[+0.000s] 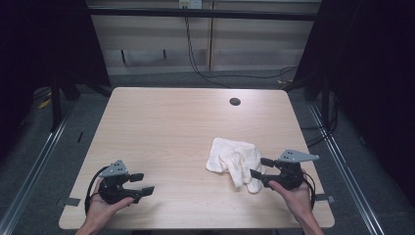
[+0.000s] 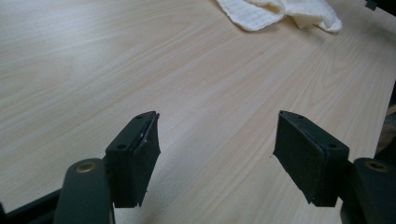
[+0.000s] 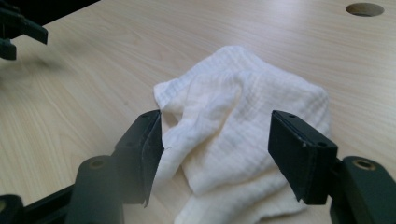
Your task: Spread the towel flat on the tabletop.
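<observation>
My right gripper [image 1: 259, 168] sits at the right end of the table [image 1: 166, 122], jaws spread wide, nothing pinched. In the right gripper view the white cloth [image 3: 243, 126] lies crumpled on the wood just past my jaws, part of it showing between the pads [image 3: 299, 156]; I see no pad pressing on it. Whether the left pad brushes a fold, I can't tell.

Cloth in the high view [image 1: 235, 160]: right half of the table, near my edge, bunched up with a loose flap reaching toward my right gripper. It rests flat on bare tabletop, not in any container.

My left gripper [image 1: 139, 184] is at the near left corner of the table, well apart from the cloth. Jaws spread, bare wood between them in the left gripper view [image 2: 217, 158]. Cloth shows at the top edge there [image 2: 280, 14], far off.

My left hand [image 1: 105, 205] wraps the left gripper body; my right hand [image 1: 291, 193] holds the other one from below.

A round hole [image 1: 235, 102] sits in the far part of the table, right of centre, also seen at the top right of the right gripper view [image 3: 365, 9].
</observation>
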Tool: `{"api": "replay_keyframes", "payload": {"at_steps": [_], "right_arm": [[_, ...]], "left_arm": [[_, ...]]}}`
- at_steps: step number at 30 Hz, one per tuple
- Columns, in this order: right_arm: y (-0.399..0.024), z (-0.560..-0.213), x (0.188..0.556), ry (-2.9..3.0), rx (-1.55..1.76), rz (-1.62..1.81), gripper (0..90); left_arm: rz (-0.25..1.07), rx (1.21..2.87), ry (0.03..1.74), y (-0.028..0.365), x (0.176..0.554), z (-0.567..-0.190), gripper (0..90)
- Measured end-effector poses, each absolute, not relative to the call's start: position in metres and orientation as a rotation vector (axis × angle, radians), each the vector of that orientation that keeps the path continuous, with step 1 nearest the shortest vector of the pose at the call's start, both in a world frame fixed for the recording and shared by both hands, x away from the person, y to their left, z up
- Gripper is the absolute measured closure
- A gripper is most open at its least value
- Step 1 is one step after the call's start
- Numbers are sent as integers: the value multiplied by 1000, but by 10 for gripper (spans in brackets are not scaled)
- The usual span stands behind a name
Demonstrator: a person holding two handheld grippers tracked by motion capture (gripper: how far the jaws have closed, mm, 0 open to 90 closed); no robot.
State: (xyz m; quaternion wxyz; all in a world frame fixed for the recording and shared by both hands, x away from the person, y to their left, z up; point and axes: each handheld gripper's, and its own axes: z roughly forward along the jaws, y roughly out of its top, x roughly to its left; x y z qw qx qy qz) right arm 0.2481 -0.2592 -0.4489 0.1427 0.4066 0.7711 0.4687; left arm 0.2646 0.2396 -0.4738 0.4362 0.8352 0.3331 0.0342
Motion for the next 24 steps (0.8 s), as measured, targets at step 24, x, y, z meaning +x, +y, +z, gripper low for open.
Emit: {"api": "replay_keyframes", "payload": {"at_steps": [24], "right_arm": [[-239, -466, 311, 2359, 1213, 1225, 319]], "left_arm": [[98, 2077, 824, 242, 268, -474, 309]]}}
